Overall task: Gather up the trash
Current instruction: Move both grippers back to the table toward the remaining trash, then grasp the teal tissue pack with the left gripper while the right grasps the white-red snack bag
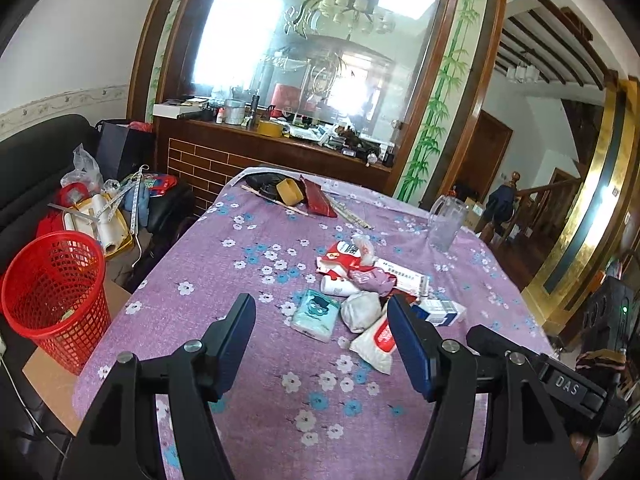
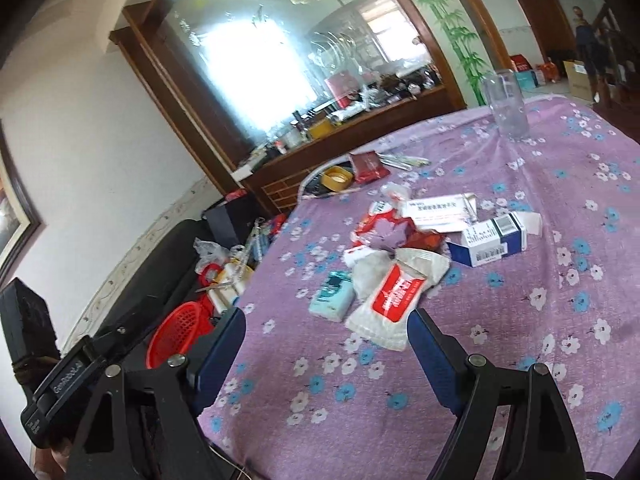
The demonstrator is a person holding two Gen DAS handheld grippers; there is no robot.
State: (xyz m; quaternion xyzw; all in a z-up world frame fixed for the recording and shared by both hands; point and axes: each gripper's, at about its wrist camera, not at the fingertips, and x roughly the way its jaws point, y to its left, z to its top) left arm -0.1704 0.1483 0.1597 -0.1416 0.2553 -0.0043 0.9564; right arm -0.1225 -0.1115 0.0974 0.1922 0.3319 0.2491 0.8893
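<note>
A pile of trash lies mid-table on the purple flowered cloth (image 1: pixel 248 264): a teal tissue pack (image 1: pixel 315 314), a crumpled white wad (image 1: pixel 360 310), a white and red wrapper (image 1: pixel 378 340), a blue and white carton (image 1: pixel 440 312) and red wrappers (image 1: pixel 344 258). My left gripper (image 1: pixel 320 312) is open, held above the cloth just short of the pile. My right gripper (image 2: pixel 326 326) is open and empty, just short of the white and red wrapper (image 2: pixel 394 292); the tissue pack (image 2: pixel 333 295) and carton (image 2: pixel 490 240) lie beyond. A red mesh bin (image 1: pixel 54 296) stands left of the table.
A clear plastic jug (image 1: pixel 446 220) stands at the table's far right. A tape roll (image 1: pixel 289 191), a dark red pouch (image 1: pixel 318 200) and sticks lie at the far end. A cluttered black sofa (image 1: pixel 36 176) is on the left, a wooden sideboard (image 1: pixel 280 152) behind.
</note>
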